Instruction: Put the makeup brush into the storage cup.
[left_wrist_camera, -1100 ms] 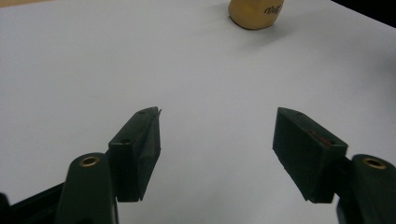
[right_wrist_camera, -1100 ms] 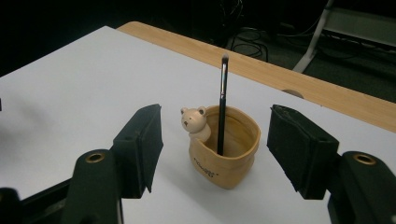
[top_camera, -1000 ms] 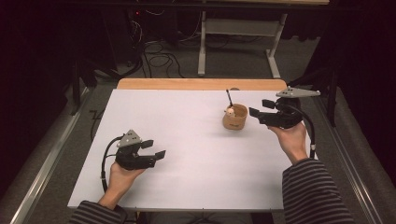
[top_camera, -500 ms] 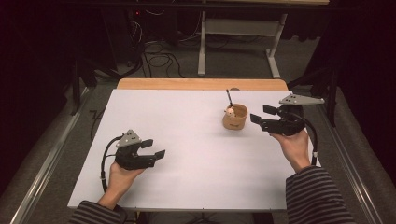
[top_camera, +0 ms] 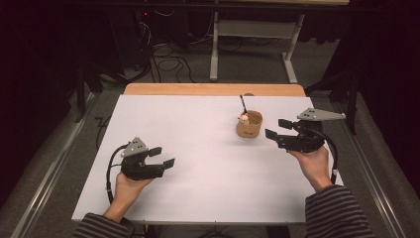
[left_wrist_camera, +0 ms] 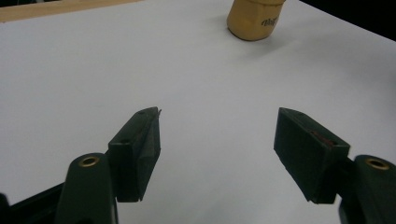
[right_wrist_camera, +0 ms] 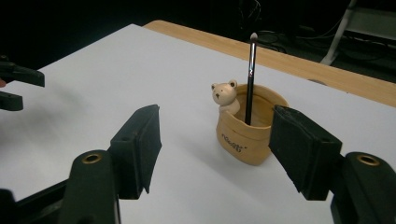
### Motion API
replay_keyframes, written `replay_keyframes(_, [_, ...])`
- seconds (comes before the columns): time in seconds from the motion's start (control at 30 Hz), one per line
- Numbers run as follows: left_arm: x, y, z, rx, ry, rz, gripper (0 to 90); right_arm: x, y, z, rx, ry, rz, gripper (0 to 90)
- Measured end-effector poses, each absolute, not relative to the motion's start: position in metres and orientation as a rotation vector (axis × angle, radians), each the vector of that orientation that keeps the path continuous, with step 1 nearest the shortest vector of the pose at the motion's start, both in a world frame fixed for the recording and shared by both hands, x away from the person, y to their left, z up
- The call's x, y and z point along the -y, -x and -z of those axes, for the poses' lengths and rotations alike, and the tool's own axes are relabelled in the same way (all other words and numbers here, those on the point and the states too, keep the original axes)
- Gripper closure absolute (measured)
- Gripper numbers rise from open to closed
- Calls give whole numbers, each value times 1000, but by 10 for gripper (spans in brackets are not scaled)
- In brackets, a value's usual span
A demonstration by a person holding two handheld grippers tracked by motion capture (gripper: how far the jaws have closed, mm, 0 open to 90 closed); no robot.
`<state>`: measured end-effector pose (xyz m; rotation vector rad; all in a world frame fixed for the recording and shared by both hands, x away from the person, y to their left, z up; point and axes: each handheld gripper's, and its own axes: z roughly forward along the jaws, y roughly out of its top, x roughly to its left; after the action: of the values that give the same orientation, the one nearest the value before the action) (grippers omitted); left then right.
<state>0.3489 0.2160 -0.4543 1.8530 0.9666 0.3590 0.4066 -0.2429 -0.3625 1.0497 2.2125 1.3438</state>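
From the high view, the white table (top_camera: 208, 168) with a bare wooden strip along its far edge carried a small tan wooden cup (top_camera: 248, 125), round and smooth, with a dark thin brush (top_camera: 243, 103) standing upright in it. The cup sat just ahead of the right gripper (top_camera: 278, 129), near but apart from its tips, and well apart from the left gripper (top_camera: 162, 156) across the table. Both grippers were black and angular, each topped by a grey three-cornered plate and trailing a dark cable, held by hands in striped sleeves; both pairs of jaws stood apart with nothing between them. In the left gripper view, the left gripper (left_wrist_camera: 217, 135) showed two matte, wedge-shaped black jaws spread wide over bare white surface, and the cup (left_wrist_camera: 254, 18) lay far ahead and a little to the right, cut off at the top, with small dark lettering on its side too blurred to read. In the right gripper view, the right gripper (right_wrist_camera: 215, 140) framed the cup (right_wrist_camera: 247, 133) just beyond its spread jaws, untouched. This view added a little carved bear figure (right_wrist_camera: 224, 95) at the cup's rim, the brush (right_wrist_camera: 251, 79) with its pale tip, and the small printed lettering low on the cup's front, illegible here as well.
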Motion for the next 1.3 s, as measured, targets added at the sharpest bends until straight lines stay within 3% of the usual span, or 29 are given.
replay_keyframes(1.3, [-220, -346, 450, -953, -1801, -378, 318, 259, -365, 387, -2166, -1028, -1426, 347])
